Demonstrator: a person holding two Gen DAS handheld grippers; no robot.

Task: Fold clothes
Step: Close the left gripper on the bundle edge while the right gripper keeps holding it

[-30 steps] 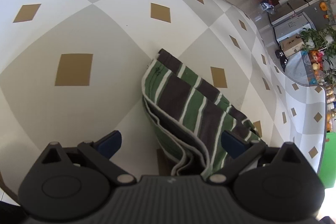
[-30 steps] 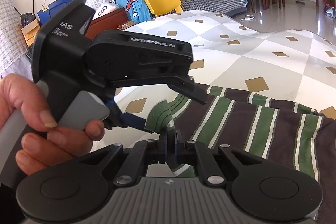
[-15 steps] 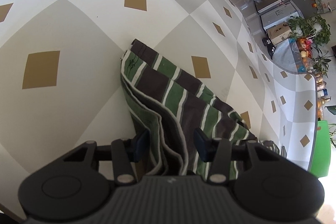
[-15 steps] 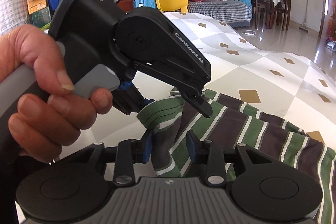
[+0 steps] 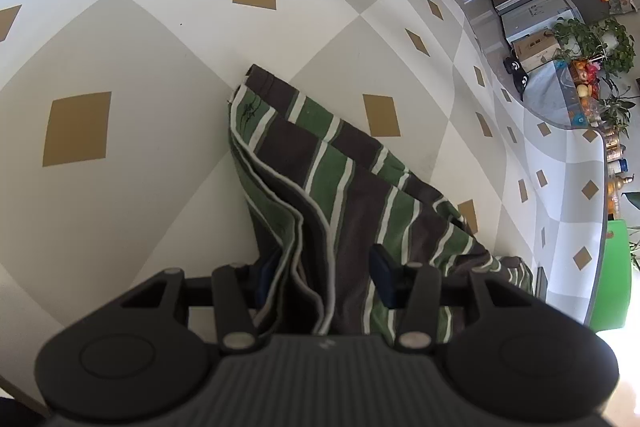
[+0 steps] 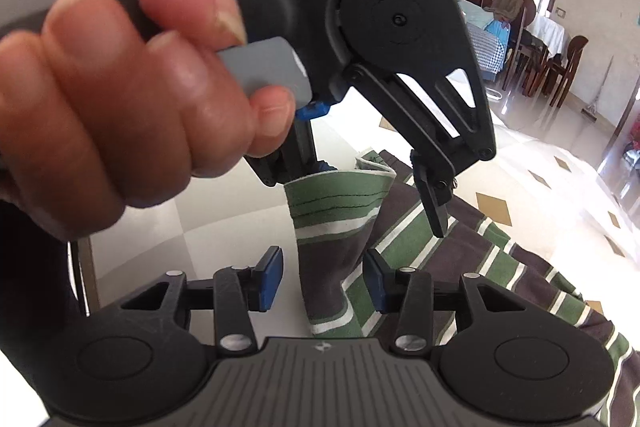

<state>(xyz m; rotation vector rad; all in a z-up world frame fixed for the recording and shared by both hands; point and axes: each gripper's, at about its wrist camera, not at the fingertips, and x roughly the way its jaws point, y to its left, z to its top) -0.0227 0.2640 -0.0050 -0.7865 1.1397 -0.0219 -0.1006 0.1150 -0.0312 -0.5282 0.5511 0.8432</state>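
we log a handover at the lifted edge of the green, brown and white striped knit garment [image 5: 320,163]. a second ago the left gripper [image 5: 320,267] stood wide open around the stacked edge, and the right gripper [image 6: 320,277] was clamped tight on a bunched corner. now the roles have swapped: the left blue pads have closed in until they press the layered fabric from both sides, while the right pads have parted and no longer touch the cloth.

our reading: the grip on the folded edge has passed from right to left, so the fold is mid-adjustment rather than settled.

position of the garment: in the left wrist view it runs from between the pads up toward 12 o'clock and out toward 3 o'clock, lying on the grey and white checked tabletop with tan diamonds [image 5: 120,39]; at least three layers show at the pinch. in the right wrist view a raised sock-like tongue of cloth stands between the spread pads, and the rest trails away to 4 o'clock. the person's hand [image 6: 120,87] on the left gripper's handle fills 10 o'clock there.
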